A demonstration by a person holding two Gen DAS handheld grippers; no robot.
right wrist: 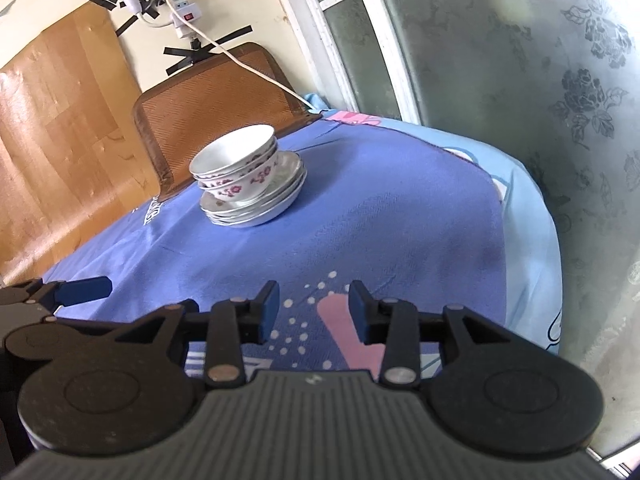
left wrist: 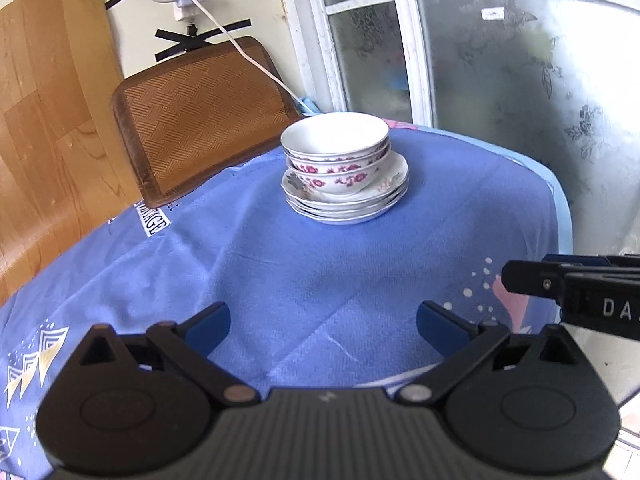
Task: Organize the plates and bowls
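— What are the white floral bowls and scallop-edged white plates made of?

— Glazed ceramic, smooth and glossy. They sit on my surface's blue woven cloth, matt and faintly ribbed.

— And your gripper?

— My left gripper is matt black plastic with metal pivot pins and smooth blue pads; my right gripper looks the same. Behind is a brown woven mat and a glossy wood-grain panel.

I saw the nested bowls sitting on the stacked plates, far back on the worktop. Behind stood a chair, probably against the wall; windows lay right.
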